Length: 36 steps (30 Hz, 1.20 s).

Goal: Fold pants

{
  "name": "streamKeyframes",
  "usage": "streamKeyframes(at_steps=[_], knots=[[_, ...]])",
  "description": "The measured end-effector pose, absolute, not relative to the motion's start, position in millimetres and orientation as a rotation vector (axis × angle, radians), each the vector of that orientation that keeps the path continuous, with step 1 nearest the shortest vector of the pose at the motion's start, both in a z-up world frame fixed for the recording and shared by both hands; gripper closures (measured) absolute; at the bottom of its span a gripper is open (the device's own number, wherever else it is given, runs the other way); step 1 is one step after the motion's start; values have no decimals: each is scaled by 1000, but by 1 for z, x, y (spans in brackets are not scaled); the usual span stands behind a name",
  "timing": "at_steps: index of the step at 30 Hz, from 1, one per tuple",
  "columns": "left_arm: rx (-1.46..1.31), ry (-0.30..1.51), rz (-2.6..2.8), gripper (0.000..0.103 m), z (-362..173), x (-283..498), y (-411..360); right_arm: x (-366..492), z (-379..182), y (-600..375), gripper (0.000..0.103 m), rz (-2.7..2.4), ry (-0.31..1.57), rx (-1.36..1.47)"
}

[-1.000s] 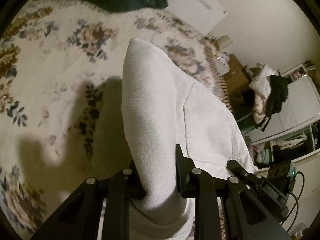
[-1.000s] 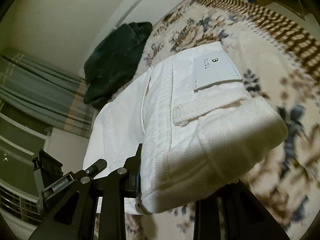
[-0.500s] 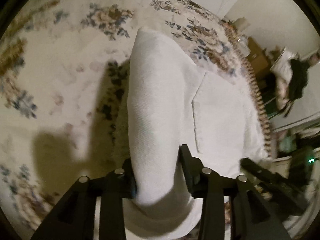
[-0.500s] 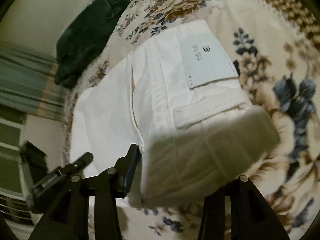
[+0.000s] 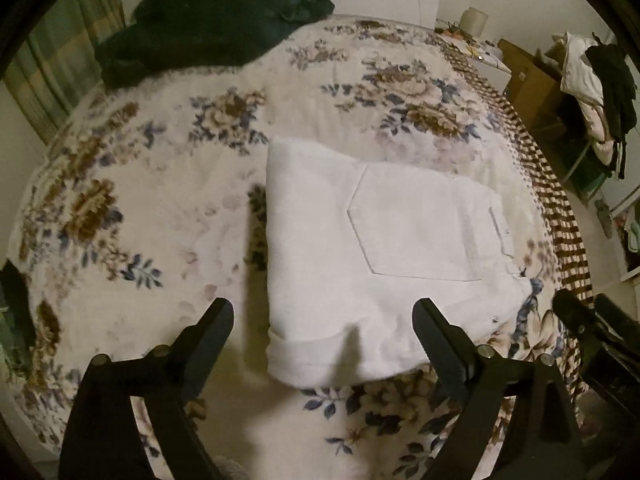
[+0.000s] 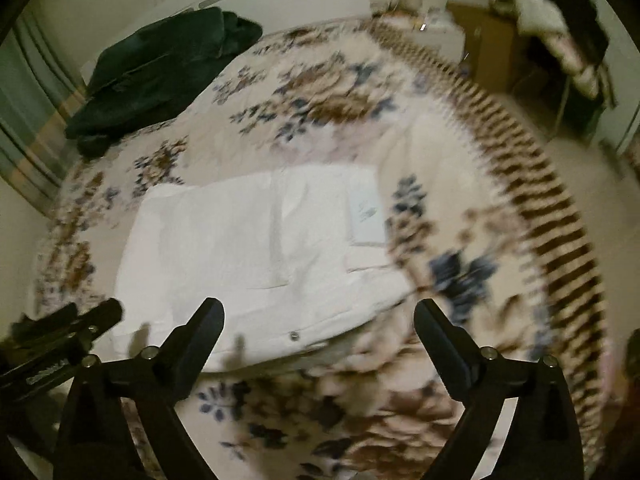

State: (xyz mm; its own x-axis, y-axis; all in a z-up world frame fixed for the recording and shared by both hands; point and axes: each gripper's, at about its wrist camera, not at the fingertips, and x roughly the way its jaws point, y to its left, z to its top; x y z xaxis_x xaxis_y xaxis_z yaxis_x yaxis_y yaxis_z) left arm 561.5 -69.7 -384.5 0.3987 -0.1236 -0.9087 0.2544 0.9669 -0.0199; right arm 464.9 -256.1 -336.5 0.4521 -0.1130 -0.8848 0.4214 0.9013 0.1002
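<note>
The white pants (image 5: 372,248) lie folded into a compact rectangle on the floral blanket, back pocket up. They also show in the right wrist view (image 6: 256,248), blurred, with a label patch at their right end. My left gripper (image 5: 323,322) is open and empty, raised above the near edge of the pants. My right gripper (image 6: 319,320) is open and empty, above the pants' near right corner. Each gripper's body shows at the edge of the other's view.
A dark green garment (image 5: 208,20) lies at the far end of the bed (image 5: 120,184); it also shows in the right wrist view (image 6: 156,72). The bed's fringed edge (image 5: 560,208) runs along the right. Boxes and a clothes pile (image 5: 592,72) stand beyond it.
Both grippers have opened, let go of the folded pants and pulled back and up. The pants now rest flat on the blanket.
</note>
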Motion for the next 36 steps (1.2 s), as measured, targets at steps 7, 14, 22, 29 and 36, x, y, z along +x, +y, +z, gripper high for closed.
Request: streamKeyframes(at_steps=[7, 14, 22, 29, 36], knots=[[121, 1061, -222, 12, -319, 522, -70, 426, -265, -257, 2, -395, 1007, 242], [120, 972, -203, 12, -232, 448, -69, 361, -179, -243, 2, -357, 948, 199], [105, 882, -182, 12, -143, 357, -66, 261, -60, -228, 2, -326, 846, 152], [89, 789, -154, 12, -75, 283, -64, 177, 28, -219, 2, -299, 758, 127], [62, 750, -123, 0, -42, 229, -64, 108, 87, -208, 0, -260, 706, 99]])
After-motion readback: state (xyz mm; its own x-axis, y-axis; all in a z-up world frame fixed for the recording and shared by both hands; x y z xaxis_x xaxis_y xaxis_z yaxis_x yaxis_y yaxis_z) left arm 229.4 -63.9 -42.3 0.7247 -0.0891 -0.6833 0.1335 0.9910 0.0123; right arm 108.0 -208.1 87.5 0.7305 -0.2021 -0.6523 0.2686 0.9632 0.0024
